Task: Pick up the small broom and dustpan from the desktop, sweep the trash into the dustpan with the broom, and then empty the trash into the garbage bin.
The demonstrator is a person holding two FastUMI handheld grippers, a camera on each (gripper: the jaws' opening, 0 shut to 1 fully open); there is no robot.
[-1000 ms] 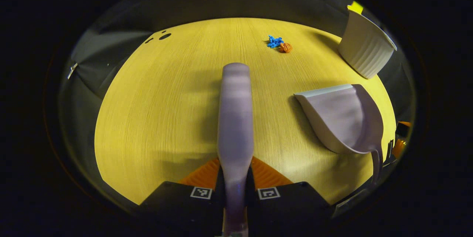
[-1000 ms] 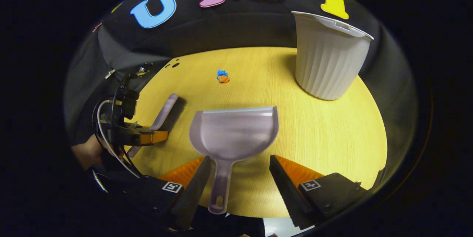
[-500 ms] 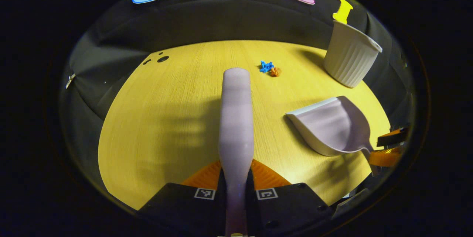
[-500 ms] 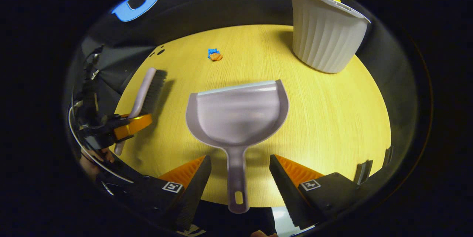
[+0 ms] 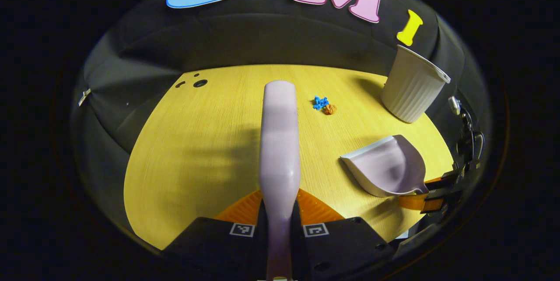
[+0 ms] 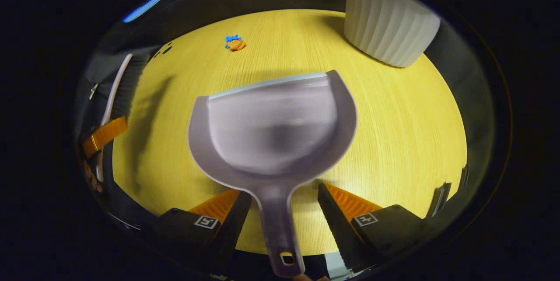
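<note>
broom clamped in the left gripper, dustpan handle between the right gripper's spread fingers.
left gripper (image 5: pixel 280 211) fingers pressed together on the pale lilac plastic broom (image 5: pixel 280 141), its handle running toward 12 o'clock over the yellow wood-grain surface (image 5: pixel 197 149). right gripper (image 6: pixel 284 204) fingers stand apart around the handle of the lilac plastic dustpan (image 6: pixel 271 128). blue and orange crumpled trash (image 6: pixel 235 43) lies at 11 o'clock, the white ribbed garbage bin (image 6: pixel 385 27) at 1 o'clock.
</note>
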